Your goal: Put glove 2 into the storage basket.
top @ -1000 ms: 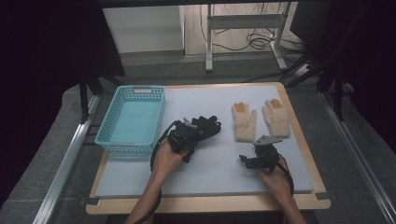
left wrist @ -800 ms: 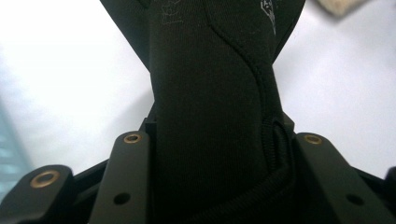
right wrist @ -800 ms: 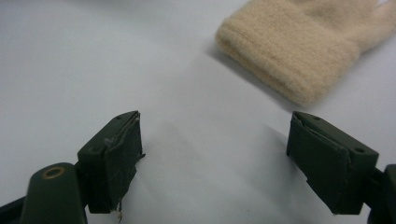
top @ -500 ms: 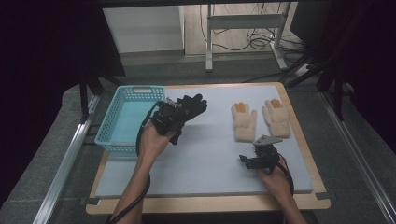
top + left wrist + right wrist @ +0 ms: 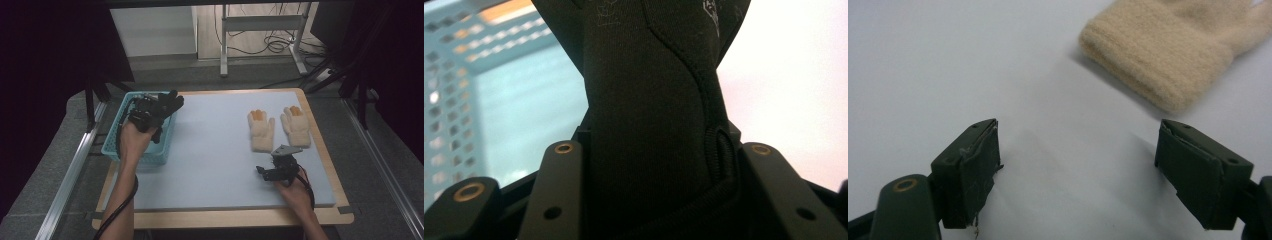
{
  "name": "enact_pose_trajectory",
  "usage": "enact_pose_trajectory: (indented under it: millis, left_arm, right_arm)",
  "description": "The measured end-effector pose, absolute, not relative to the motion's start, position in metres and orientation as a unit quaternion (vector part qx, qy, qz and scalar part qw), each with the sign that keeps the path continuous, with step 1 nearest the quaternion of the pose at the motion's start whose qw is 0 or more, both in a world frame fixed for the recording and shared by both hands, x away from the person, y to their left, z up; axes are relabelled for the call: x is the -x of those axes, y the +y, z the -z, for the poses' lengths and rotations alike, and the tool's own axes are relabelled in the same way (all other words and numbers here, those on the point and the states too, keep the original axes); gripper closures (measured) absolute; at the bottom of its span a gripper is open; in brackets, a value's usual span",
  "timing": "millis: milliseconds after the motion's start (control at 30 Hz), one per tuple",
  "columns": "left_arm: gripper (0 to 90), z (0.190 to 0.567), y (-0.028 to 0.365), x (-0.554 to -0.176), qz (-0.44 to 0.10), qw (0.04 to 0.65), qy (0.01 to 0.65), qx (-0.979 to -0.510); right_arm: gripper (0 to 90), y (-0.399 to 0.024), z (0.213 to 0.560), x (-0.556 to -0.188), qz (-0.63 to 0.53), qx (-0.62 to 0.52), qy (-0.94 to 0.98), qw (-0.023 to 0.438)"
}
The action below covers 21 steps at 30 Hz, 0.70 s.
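Left gripper (image 5: 161,107) closed on a black glove (image 5: 654,100), held above the blue basket (image 5: 112,150) at the worktop's left edge. Right gripper (image 5: 1078,170) rests near the front right corner, jaws wide apart and empty, just short of two beige gloves (image 5: 279,127) lying side by side toward the right edge.

The high view looks forward and down from above the near edge of the pale blue foam-topped table (image 5: 215,150). The left gripper view sits very close behind a black fabric glove (image 5: 649,100), facing the turquoise perforated plastic basket (image 5: 454,75). The right gripper view faces low across the table toward a beige knitted glove (image 5: 1168,55), shared with the high view.
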<state>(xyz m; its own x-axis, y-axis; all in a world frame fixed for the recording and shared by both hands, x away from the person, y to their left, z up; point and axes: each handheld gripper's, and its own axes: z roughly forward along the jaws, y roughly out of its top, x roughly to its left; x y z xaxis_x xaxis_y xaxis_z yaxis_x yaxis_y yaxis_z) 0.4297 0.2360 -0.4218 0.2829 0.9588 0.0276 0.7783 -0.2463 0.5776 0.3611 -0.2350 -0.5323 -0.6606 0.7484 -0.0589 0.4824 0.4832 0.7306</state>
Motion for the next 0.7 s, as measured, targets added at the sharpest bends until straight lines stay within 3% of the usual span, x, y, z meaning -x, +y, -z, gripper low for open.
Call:
enact_pose_trajectory:
  millis: [300, 700]
  left_arm:
    - [55.3, 0.447, 0.285, -0.449, -0.172, 0.194, 0.621, -0.740]
    - [54.2, 0.479, 0.308, -0.473, -0.154, 0.128, 0.663, -0.721]
  right_arm:
    - [17.8, -0.235, 0.532, -0.361, -0.353, -0.367, 0.840, 0.189]
    - [17.8, -0.235, 0.532, -0.361, -0.353, -0.367, 0.840, 0.188]
